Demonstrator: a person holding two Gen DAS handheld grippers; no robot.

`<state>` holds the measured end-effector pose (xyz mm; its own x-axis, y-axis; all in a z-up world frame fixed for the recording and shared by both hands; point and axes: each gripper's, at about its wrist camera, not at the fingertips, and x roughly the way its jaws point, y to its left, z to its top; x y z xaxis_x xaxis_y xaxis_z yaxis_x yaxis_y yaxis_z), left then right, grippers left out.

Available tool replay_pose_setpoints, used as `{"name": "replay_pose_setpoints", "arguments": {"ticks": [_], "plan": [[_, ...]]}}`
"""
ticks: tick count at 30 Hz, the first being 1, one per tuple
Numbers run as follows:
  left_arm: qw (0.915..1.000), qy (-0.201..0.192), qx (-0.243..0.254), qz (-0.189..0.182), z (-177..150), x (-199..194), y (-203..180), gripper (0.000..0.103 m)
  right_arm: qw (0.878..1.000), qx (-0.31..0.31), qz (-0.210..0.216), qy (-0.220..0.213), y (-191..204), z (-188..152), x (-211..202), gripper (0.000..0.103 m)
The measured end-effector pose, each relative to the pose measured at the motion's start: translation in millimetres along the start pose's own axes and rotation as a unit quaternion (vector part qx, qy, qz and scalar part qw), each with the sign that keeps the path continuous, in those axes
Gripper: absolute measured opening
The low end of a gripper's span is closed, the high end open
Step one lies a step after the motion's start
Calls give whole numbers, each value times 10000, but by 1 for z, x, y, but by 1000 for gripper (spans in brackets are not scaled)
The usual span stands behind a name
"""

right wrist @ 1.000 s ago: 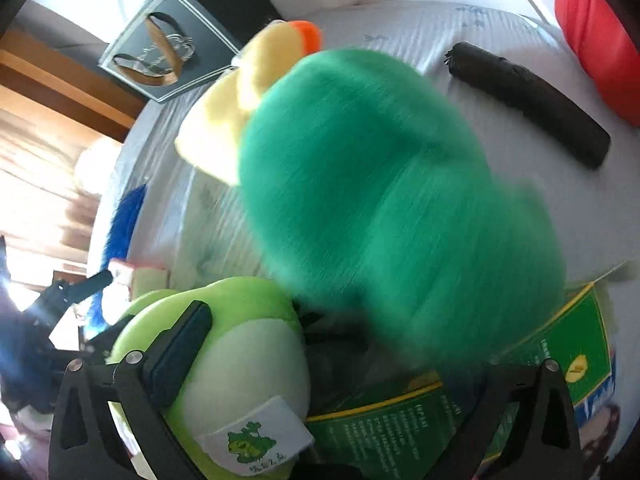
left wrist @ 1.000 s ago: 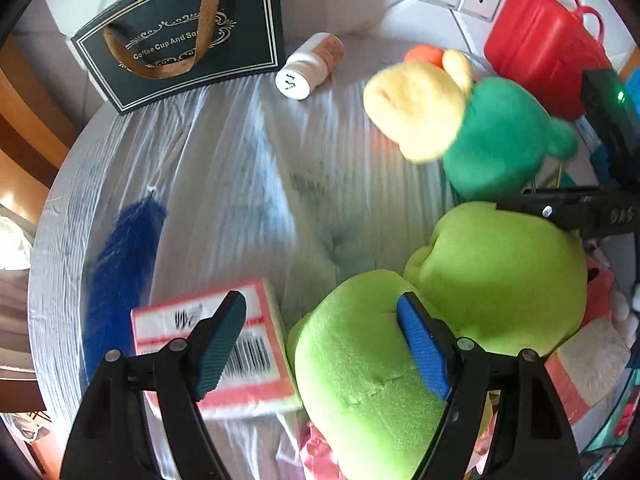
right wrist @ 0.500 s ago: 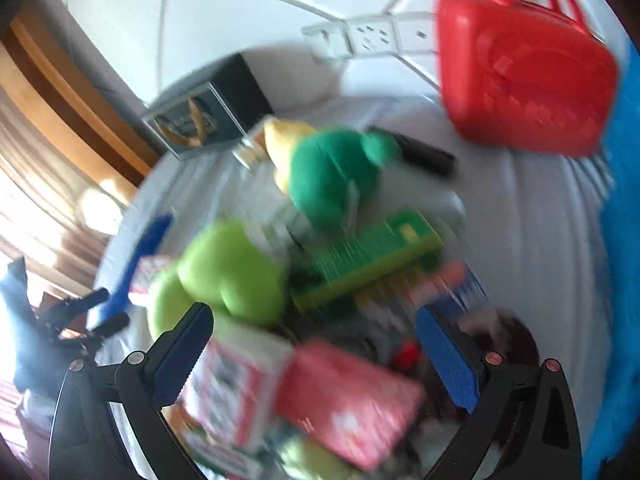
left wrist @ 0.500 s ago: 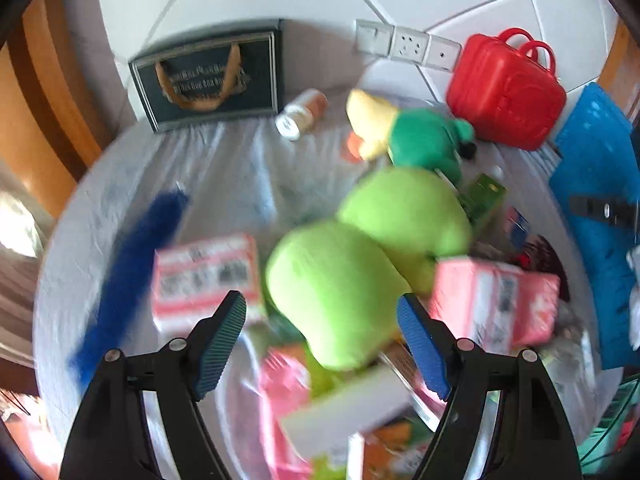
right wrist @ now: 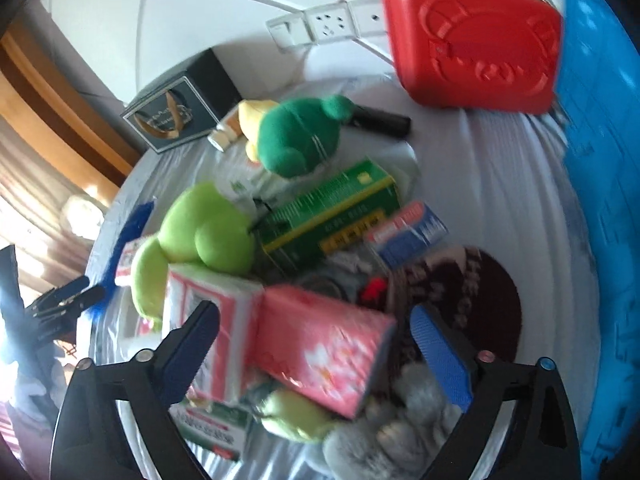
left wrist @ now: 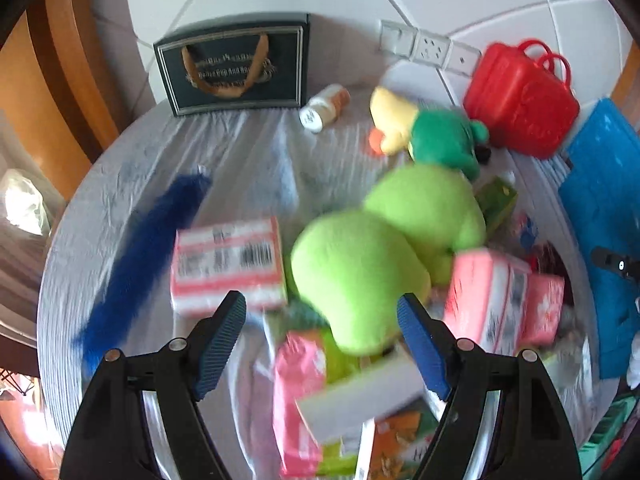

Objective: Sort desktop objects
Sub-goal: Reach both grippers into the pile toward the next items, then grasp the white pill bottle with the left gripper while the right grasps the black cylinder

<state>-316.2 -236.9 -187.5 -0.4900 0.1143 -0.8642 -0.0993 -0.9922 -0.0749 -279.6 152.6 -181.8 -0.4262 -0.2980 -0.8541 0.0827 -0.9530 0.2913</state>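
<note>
Both tongs hang empty above a cluttered tabletop (left wrist: 248, 160). The left tongs (left wrist: 322, 344) stand open over a lime plush toy (left wrist: 360, 272). The right tongs (right wrist: 316, 352), wide apart though just closing slightly, hover over a pink packet (right wrist: 324, 344).

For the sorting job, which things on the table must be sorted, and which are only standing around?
To sort: light green plush, dark green plush, green box, pink packs, pill bottle, blue feather.

Only standing around: wall sockets, dark gift bag; the red case perhaps serves as a container.

Black gripper (left wrist: 320, 344), ribbed blue pads (left wrist: 420, 348)
</note>
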Motion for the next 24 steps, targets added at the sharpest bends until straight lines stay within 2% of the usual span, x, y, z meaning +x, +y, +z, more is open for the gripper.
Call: {"name": "replay_pose_setpoints", "arguments": {"ticks": [4, 7, 8, 9, 11, 15, 18, 19, 24], "plan": [[9998, -114, 146, 27, 47, 18, 1, 78, 9998, -94, -94, -123, 11, 42, 13, 97], [9992, -118, 375, 98, 96, 50, -5, 78, 9991, -159, -326, -216, 5, 86, 27, 97], [9990, -100, 421, 96, 108, 59, -5, 78, 9984, -204, -496, -187, -1, 102, 37, 94], [9988, -42, 488, 66, 126, 76, -6, 78, 9975, -267, -636, -131, -5, 114, 46, 83], [9980, 38, 630, 64, 156, 107, -9, 78, 9956, -378, -859, 17, -18, 139, 69, 74], [9930, 249, 1108, 331, 214, 181, -24, 78, 9917, -538, -1124, 310, -50, 183, 123, 74], [9888, 316, 1371, 489, 236, 221, -37, 78, 9871, -825, -1280, 492, -62, 204, 157, 74], [9884, 415, 1395, 432, 241, 237, -40, 78, 9858, -915, -1297, 551, -64, 208, 167, 74], [9858, 525, 1455, 656, 250, 283, -47, 78, 9802, -1257, -1311, 787, -70, 222, 213, 74]]}}
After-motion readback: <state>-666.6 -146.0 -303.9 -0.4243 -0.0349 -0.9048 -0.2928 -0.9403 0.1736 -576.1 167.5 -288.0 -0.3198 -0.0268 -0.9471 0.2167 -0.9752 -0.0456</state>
